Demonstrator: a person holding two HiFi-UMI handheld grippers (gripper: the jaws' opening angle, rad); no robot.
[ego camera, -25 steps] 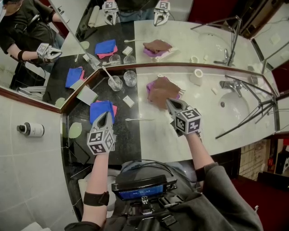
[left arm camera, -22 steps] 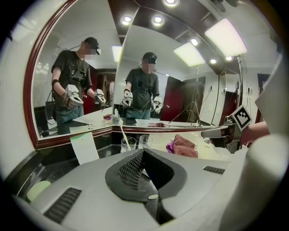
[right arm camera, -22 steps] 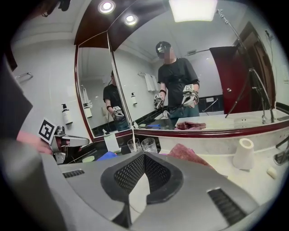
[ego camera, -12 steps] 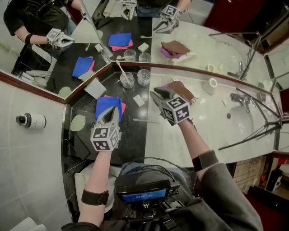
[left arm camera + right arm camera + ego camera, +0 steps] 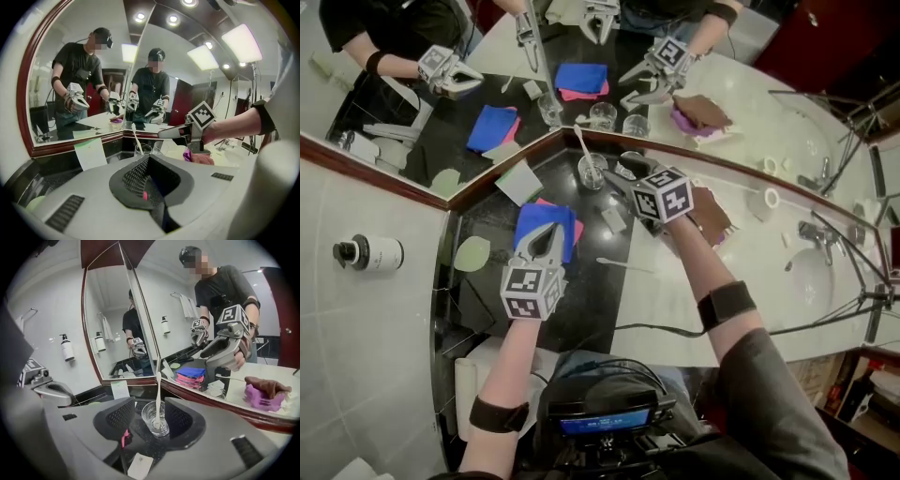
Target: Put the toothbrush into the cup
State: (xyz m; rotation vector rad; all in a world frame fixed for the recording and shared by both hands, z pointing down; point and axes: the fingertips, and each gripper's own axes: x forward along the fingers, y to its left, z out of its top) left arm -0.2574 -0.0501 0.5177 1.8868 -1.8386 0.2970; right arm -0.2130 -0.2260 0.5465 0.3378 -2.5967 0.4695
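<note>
A clear glass cup (image 5: 592, 172) stands in the mirror corner with a white toothbrush (image 5: 581, 145) upright in it. A second white toothbrush (image 5: 624, 266) lies flat on the counter near where black meets white. My right gripper (image 5: 617, 178) has just been opening. In the right gripper view the cup (image 5: 156, 419) and its toothbrush (image 5: 159, 390) stand between the open right gripper (image 5: 151, 411), the pads apart from the glass. My left gripper (image 5: 551, 232) hovers shut over the blue cloth (image 5: 534, 223), nothing in it; the left gripper (image 5: 150, 164) view shows the same.
A second, empty glass (image 5: 629, 163) stands right of the cup. A small white soap bar (image 5: 614, 221), a green card (image 5: 520, 182) and a green pad (image 5: 472, 253) lie on the black counter. A brown cloth (image 5: 710, 216) lies near the sink (image 5: 811, 281). Mirrors (image 5: 487, 112) close the back.
My right gripper has swung left from the brown cloth to the glass cup and its jaws have spread wide. The left gripper has edged forward over the blue cloth.
</note>
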